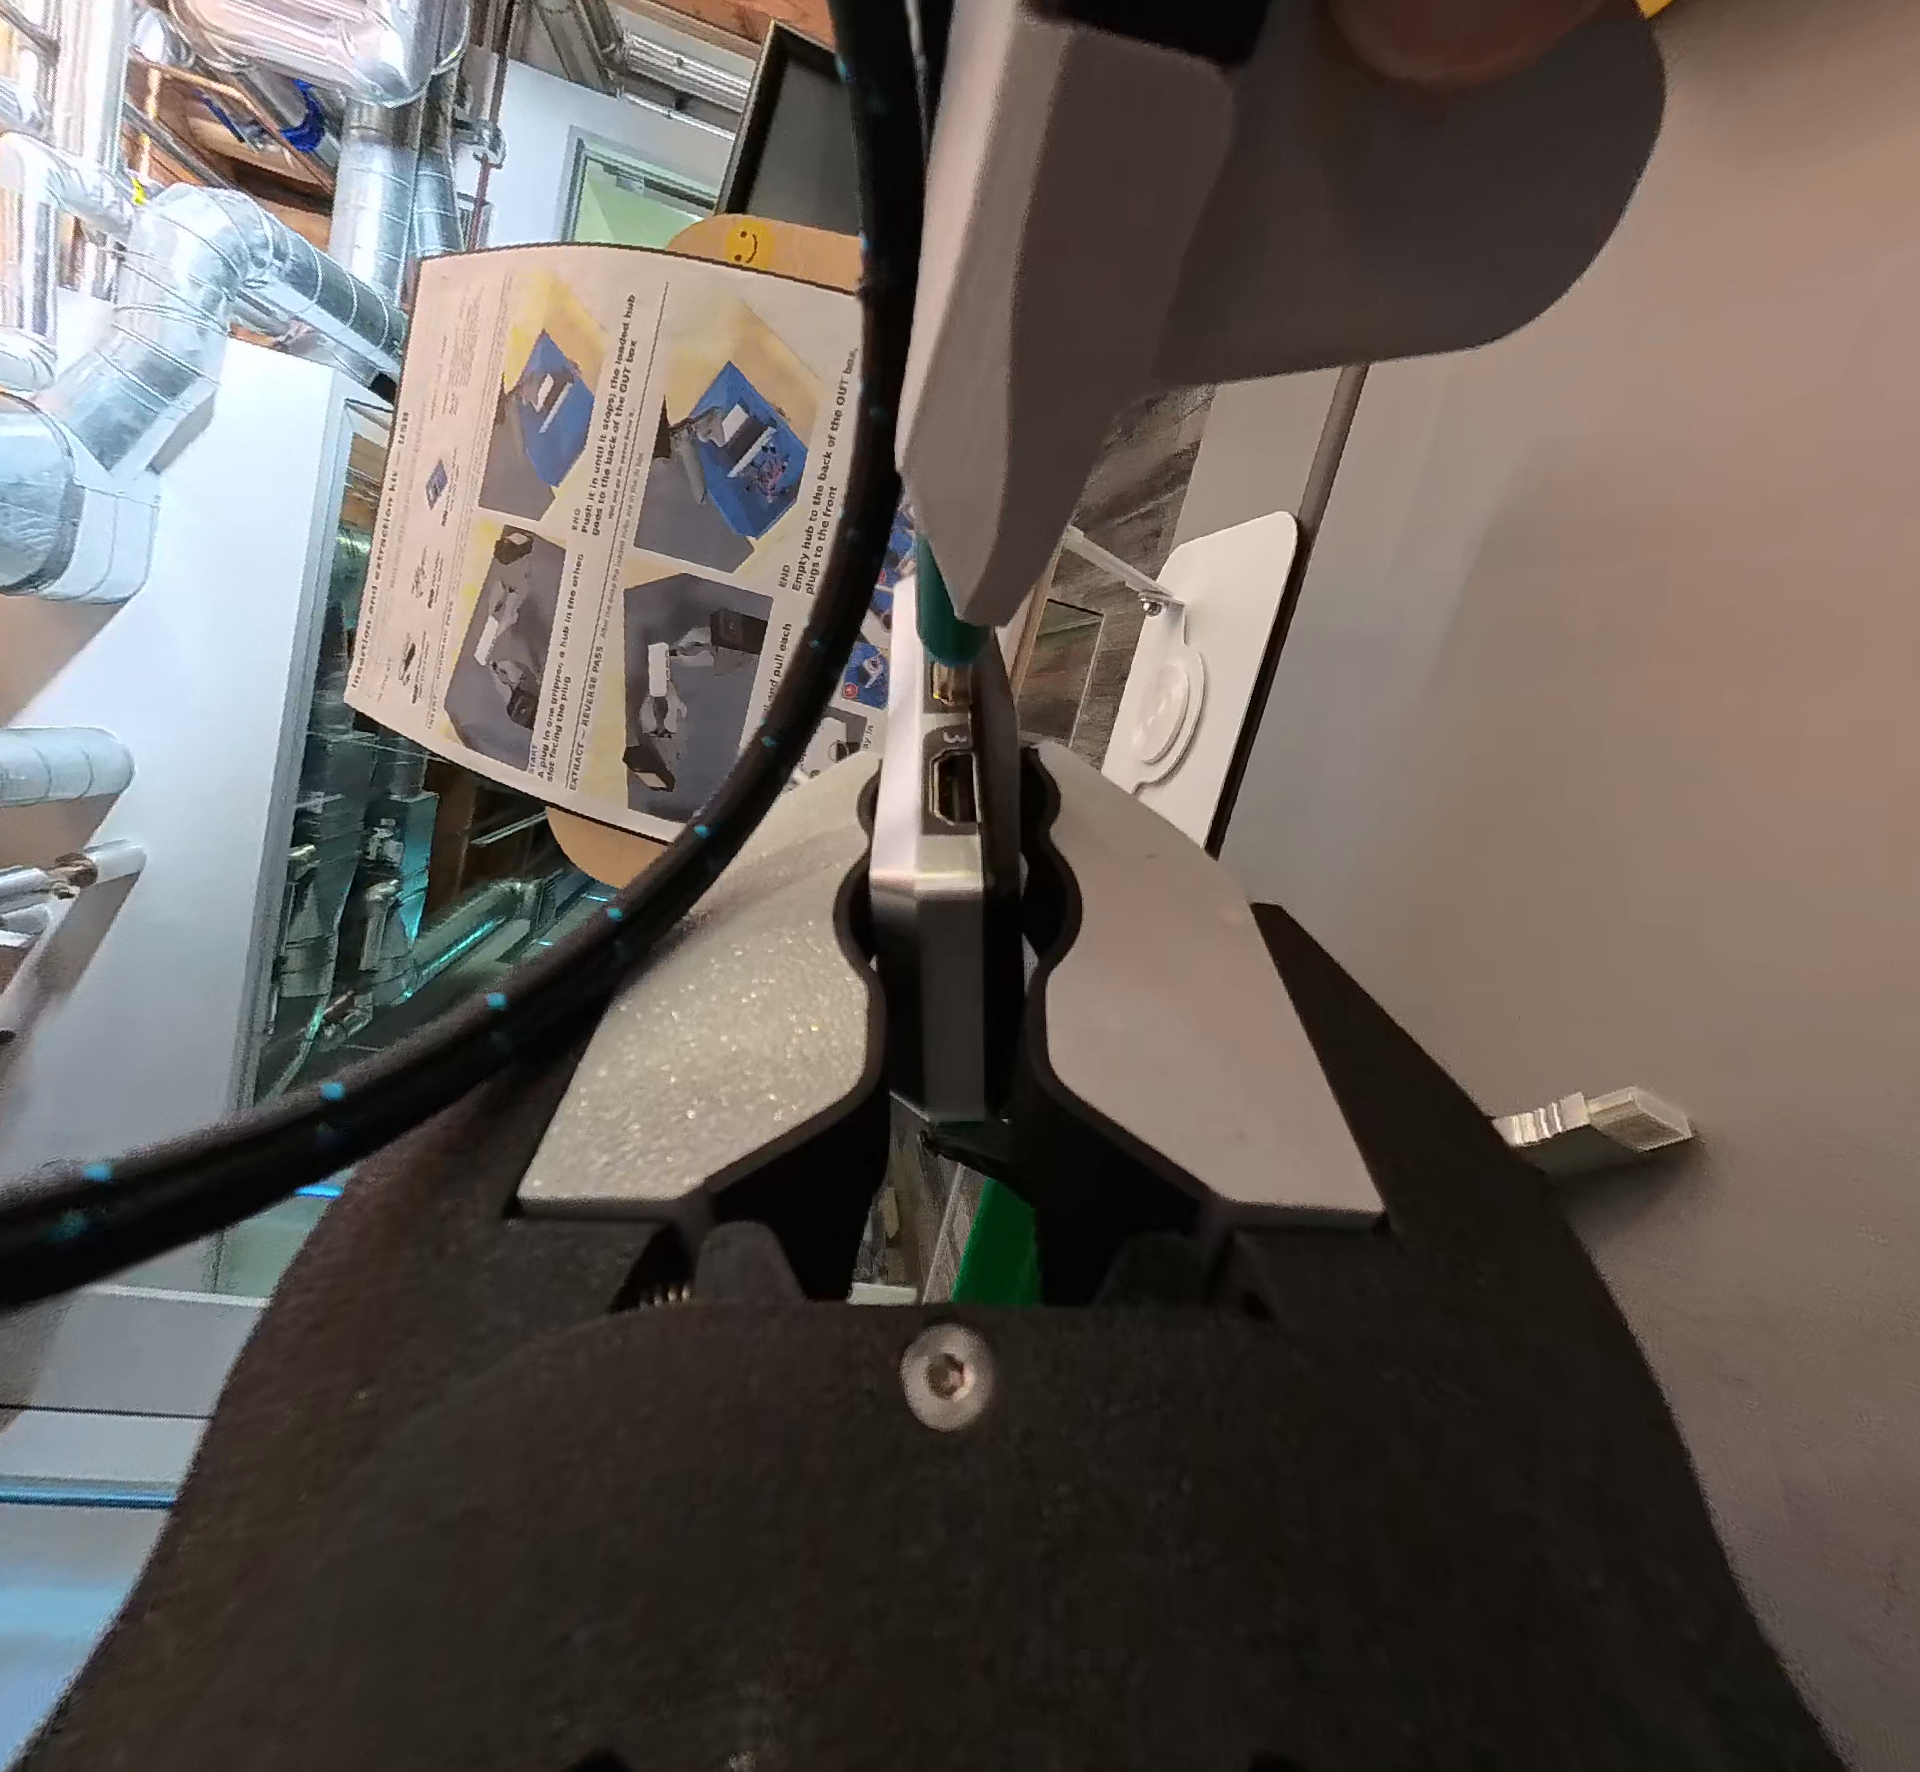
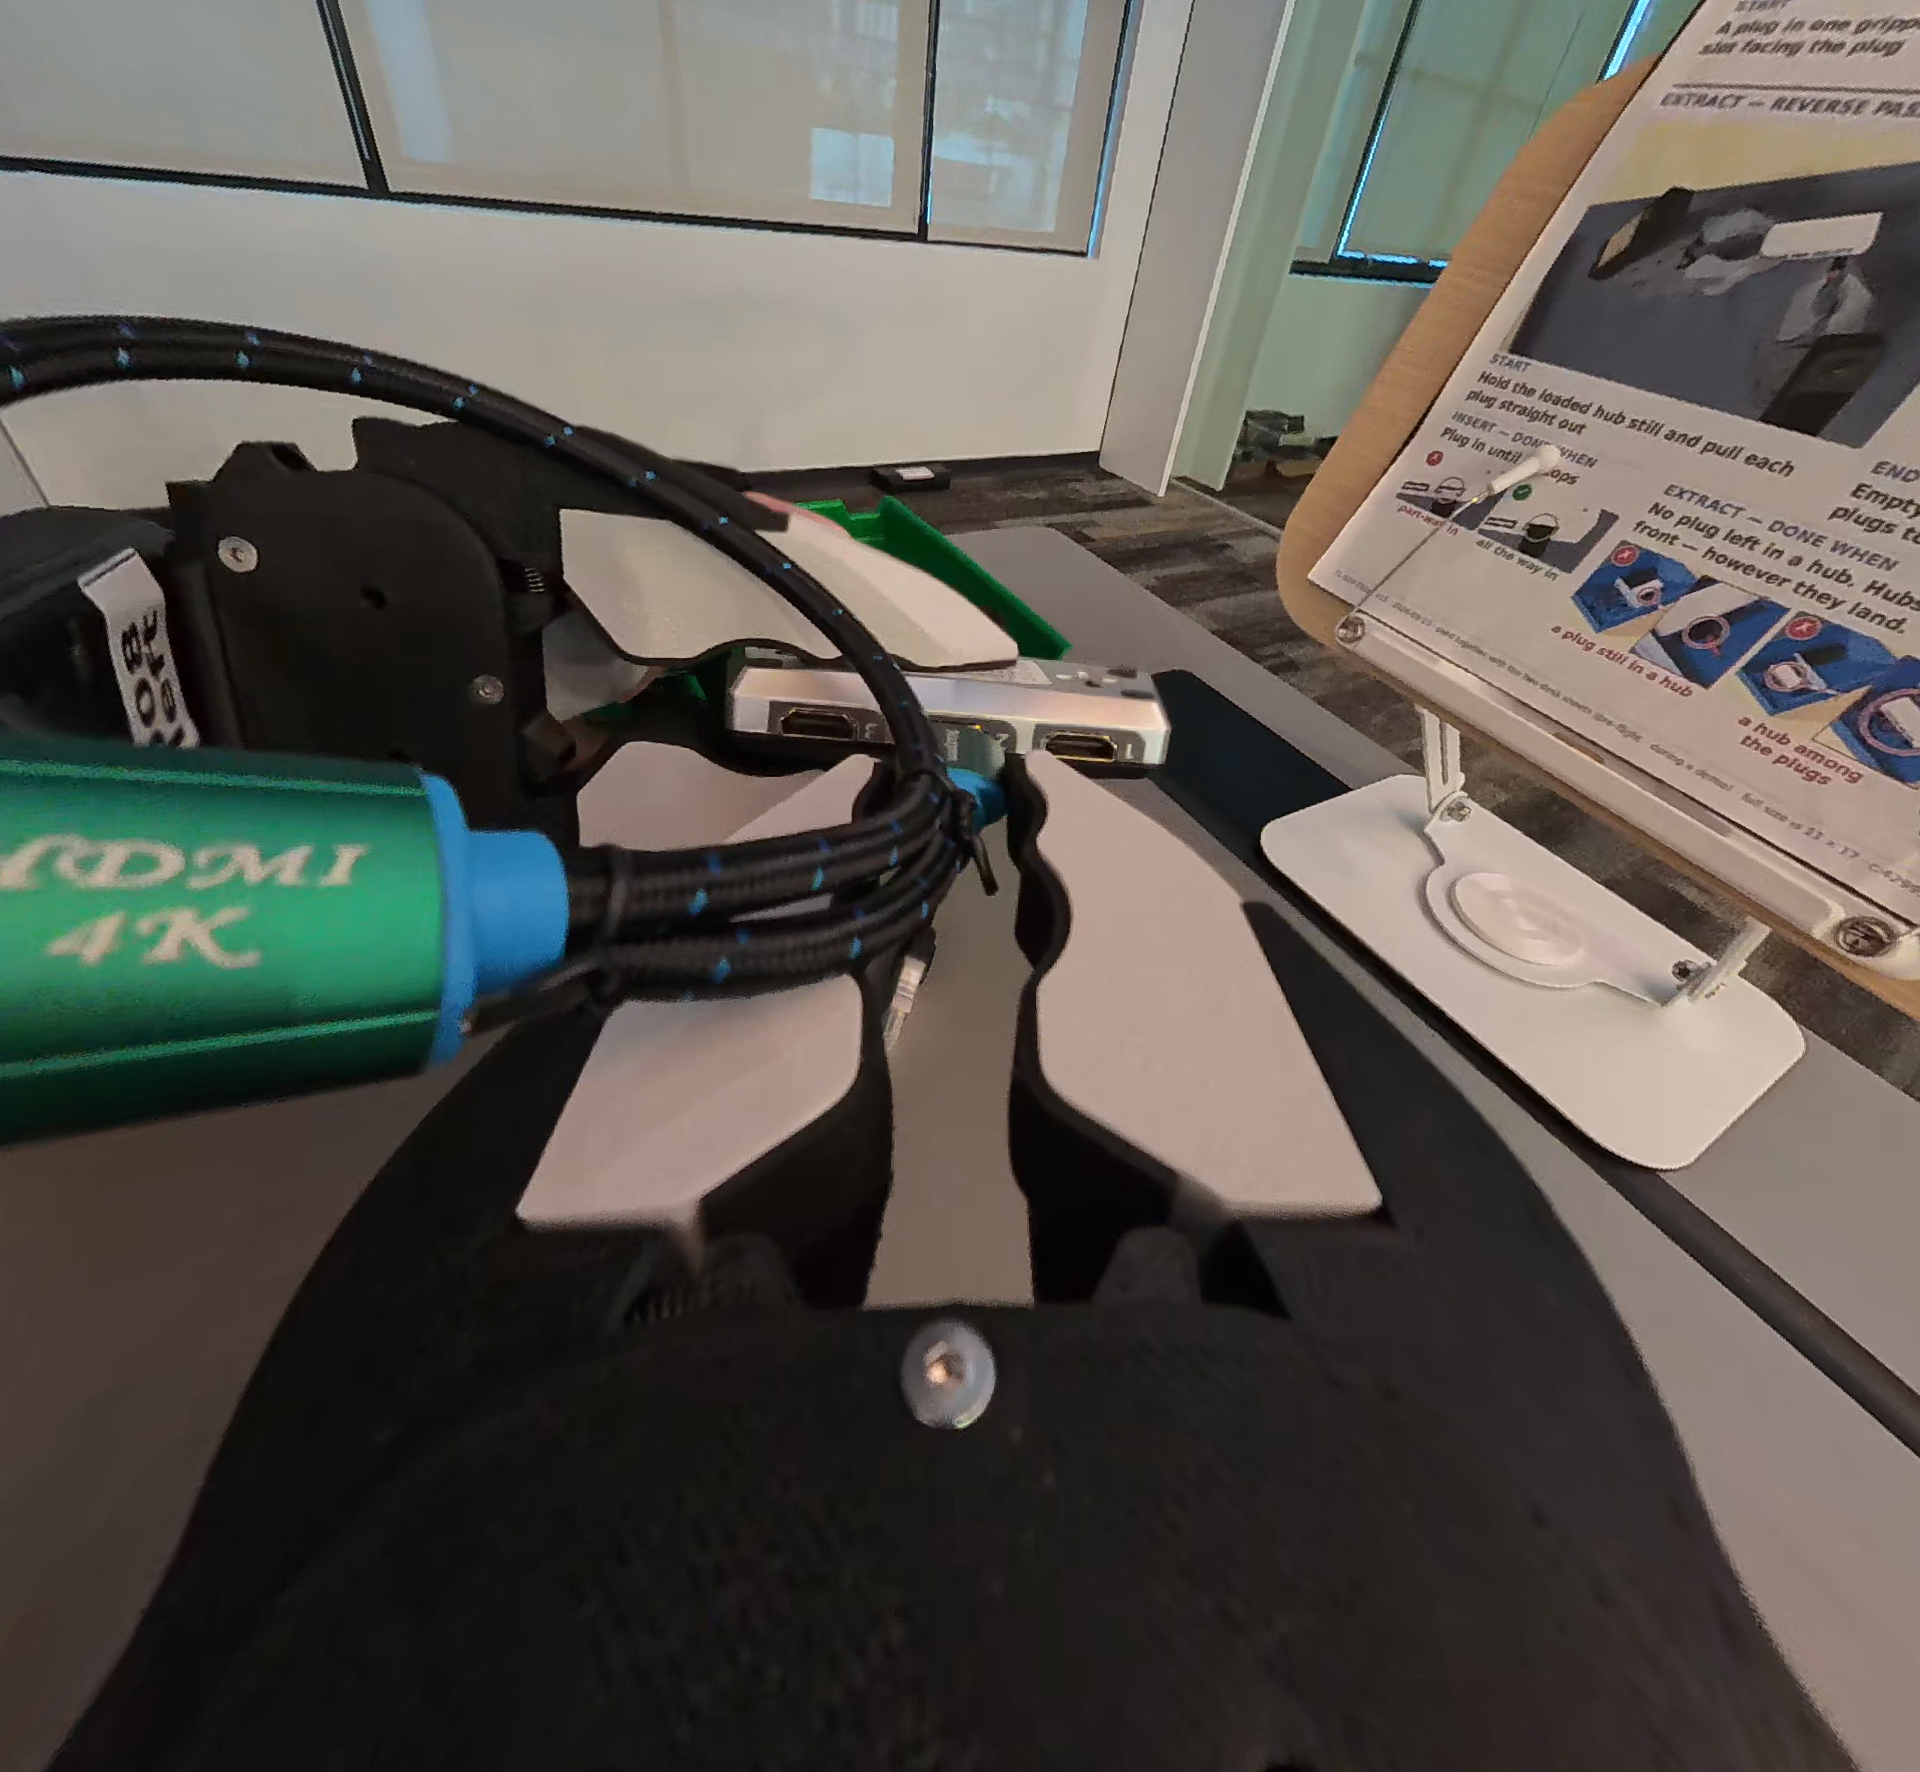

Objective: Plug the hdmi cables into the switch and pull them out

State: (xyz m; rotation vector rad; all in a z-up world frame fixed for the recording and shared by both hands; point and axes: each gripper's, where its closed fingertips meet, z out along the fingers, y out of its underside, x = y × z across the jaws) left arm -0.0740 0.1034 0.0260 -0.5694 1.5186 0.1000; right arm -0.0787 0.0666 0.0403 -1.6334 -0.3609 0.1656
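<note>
Two claws met: we found the left claw clamped on the switch, the right claw pinching a plug straight ahead at its middle port.

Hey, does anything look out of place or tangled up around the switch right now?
Yes. The bundled black braided cable loops over the left finger of the right hand-held gripper, and its spare green plug dangles beside that gripper, close to the camera. The switch itself sits level in the left hand-held gripper, undamaged.

Cable loop across switch ports
</note>
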